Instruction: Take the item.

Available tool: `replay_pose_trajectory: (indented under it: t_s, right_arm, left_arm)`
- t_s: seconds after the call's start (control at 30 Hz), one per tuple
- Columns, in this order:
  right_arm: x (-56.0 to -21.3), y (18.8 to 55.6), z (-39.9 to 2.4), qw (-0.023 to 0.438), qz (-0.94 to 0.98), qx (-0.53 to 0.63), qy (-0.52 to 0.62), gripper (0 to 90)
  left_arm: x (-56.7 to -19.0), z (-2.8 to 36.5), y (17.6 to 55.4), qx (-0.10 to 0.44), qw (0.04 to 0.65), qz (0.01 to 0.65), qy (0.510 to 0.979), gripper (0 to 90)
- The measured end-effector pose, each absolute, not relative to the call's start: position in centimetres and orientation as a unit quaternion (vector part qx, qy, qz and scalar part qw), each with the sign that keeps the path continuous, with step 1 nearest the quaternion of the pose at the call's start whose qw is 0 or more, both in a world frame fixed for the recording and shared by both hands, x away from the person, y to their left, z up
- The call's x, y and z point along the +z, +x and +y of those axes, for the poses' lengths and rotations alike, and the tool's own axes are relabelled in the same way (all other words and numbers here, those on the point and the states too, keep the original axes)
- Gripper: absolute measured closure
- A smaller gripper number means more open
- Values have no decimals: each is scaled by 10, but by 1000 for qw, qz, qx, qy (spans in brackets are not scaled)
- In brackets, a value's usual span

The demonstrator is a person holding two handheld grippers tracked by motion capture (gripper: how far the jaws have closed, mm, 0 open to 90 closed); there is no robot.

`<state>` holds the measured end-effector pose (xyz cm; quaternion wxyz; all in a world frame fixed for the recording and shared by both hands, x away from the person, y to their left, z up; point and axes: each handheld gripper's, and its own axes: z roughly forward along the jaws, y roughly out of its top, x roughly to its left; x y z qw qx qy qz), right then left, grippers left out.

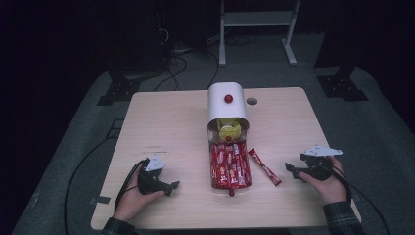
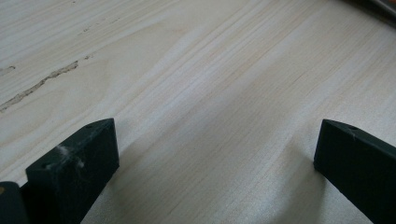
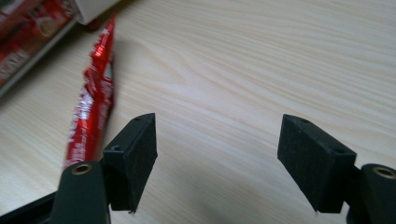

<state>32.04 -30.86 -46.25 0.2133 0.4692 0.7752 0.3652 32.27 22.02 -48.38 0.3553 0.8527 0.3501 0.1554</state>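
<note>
While red sachet lies beside, right gripper fingers wide, empty.

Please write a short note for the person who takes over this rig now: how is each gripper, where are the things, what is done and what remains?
Left gripper: open, empty, resting low at the table's near left part.
Right gripper: open, empty, just right of the loose red sachet.
That sachet lies on the table, right of the clear tray, apart from it.
Tray: pulled out in front of the white dispenser, full of red sachets.
Done: one sachet is out of the tray.
Left: probably to pick up the loose sachet; where it goes is unclear.
</note>
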Motion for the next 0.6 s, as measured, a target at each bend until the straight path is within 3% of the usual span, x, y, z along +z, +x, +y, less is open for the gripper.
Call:
replay_pose_trajectory:
  t_s: [0.6]
  right_arm:
    - [-478,329,-321,225,777,328,489,260]
  left_arm:
    - [-484,220,323,155,356,350,852,0]
